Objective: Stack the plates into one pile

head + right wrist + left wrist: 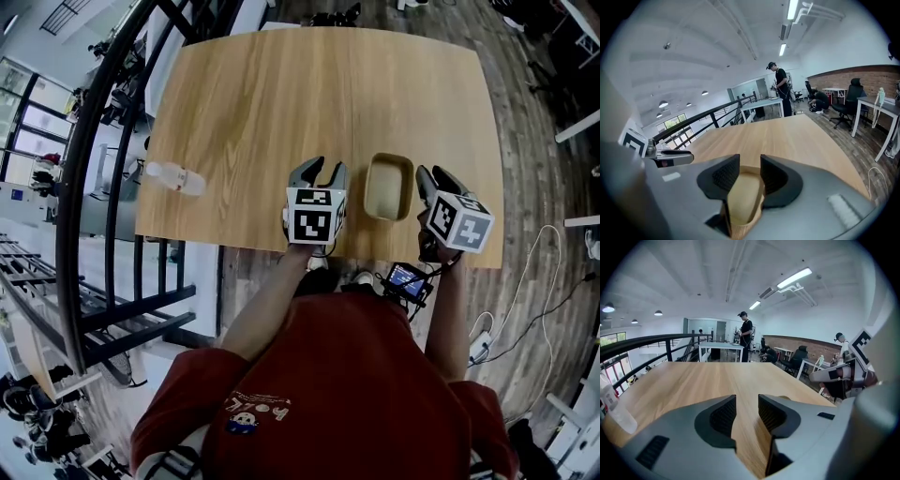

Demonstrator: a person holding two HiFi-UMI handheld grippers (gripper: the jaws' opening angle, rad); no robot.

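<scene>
Sitting empty, tan plate (388,186); table (281,94) beneath.

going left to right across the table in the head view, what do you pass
plastic bottle -> left gripper -> plate -> right gripper

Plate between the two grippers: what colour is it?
The plate is pale tan with a lighter cream inside. It shows best in the head view.
</scene>
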